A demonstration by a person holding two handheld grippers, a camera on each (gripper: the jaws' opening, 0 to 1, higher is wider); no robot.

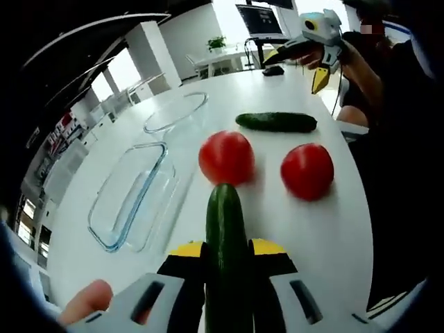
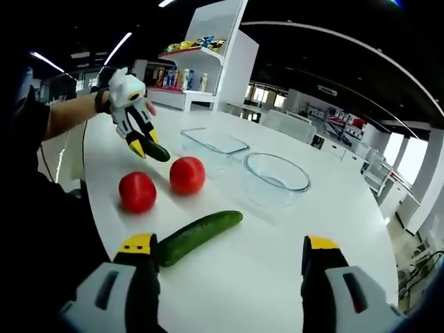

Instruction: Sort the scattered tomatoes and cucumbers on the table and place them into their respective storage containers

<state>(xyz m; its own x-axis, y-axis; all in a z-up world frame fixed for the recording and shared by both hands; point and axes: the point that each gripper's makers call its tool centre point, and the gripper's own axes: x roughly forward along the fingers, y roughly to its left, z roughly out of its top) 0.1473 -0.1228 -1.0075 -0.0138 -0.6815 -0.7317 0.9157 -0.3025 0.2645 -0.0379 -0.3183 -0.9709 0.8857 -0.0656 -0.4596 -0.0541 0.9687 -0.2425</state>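
My left gripper (image 1: 225, 251) is shut on a dark green cucumber (image 1: 225, 250) that sticks forward over the white table (image 1: 326, 236). Beyond its tip lie two red tomatoes (image 1: 226, 157) (image 1: 307, 171) and a second cucumber (image 1: 276, 122). The right gripper view shows the left gripper (image 2: 143, 147) above the table with its cucumber (image 2: 157, 151), behind the tomatoes (image 2: 137, 191) (image 2: 187, 175). My right gripper (image 2: 229, 260) is wide open, and the lying cucumber (image 2: 198, 236) reaches its left jaw. A rectangular glass dish (image 1: 132, 194) (image 2: 215, 142) and a round glass bowl (image 1: 175, 112) (image 2: 277, 173) stand empty.
The right gripper (image 1: 297, 68) hangs over the table's far end, held by a person's arm (image 1: 361, 69). A small black object (image 1: 272, 70) lies near it. The table's edge (image 1: 357, 180) runs close to the tomatoes. Shelves with goods (image 2: 187, 48) stand behind the table.
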